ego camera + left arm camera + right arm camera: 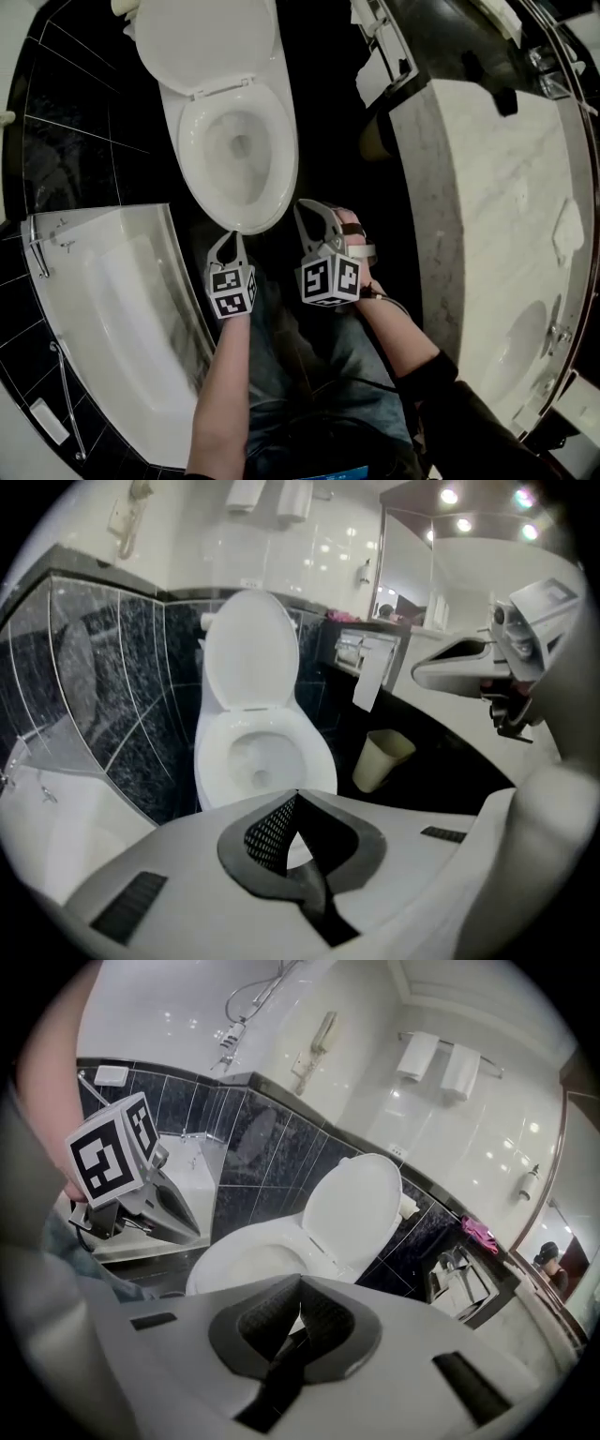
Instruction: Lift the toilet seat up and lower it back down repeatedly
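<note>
A white toilet (239,155) stands at the top middle of the head view. Its lid (206,42) is raised against the wall, and the seat ring (281,159) appears to lie flat on the bowl. My left gripper (228,240) hovers just short of the bowl's front edge, shut, with nothing in it. My right gripper (305,208) is beside it to the right, near the bowl's front right, also shut and empty. In the left gripper view the closed tips (296,795) point at the bowl (262,761). The right gripper view shows its closed tips (300,1281) before the toilet (281,1255), with the left gripper (178,1218) at the left.
A white bathtub (112,309) lies at the left behind black tiled walls. A marble vanity counter (487,187) with a sink basin (520,347) runs along the right. A beige waste bin (380,758) stands on the dark floor right of the toilet. The person's legs are below the grippers.
</note>
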A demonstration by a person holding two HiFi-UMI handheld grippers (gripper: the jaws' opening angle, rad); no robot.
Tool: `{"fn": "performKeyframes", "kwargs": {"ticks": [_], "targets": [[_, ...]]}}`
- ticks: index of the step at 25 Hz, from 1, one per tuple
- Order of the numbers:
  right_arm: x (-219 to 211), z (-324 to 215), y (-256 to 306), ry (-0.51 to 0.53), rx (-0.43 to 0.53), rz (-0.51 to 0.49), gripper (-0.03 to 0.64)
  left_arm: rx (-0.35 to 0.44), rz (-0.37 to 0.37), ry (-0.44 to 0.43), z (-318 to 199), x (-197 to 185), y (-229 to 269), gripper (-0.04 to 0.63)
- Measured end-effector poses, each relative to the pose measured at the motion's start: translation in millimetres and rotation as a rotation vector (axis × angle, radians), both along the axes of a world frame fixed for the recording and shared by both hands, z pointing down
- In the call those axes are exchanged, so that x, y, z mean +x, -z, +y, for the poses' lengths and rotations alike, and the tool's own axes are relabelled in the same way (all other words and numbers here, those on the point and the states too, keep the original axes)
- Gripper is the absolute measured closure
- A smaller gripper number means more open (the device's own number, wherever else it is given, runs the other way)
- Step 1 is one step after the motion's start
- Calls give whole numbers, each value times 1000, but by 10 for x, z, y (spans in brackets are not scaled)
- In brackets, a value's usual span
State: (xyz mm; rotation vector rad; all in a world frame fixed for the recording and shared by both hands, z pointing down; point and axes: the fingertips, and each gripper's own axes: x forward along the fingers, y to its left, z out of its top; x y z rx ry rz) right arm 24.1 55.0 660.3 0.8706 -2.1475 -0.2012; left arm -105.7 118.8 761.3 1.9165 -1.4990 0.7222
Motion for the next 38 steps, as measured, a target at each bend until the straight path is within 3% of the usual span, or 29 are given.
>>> {"fn": "performKeyframes", "kwargs": {"ticks": [10, 16, 21, 27, 38], "targets": [[-51, 126, 2123, -52, -18, -224, 601, 256, 31, -15, -77, 61, 2907, 609], [32, 163, 2923, -94, -29, -341, 601, 381, 31, -15, -57, -76, 4120, 609], [118, 128, 3487, -149, -92, -472, 601, 433, 54, -4, -41, -143, 4716, 609], [168, 196, 3814, -133, -74, -493, 601, 495, 84, 2, 0, -167, 5204, 609], [308, 368, 3778, -151, -75, -483, 601, 520, 110, 6, 244, -98, 5234, 609]]}}
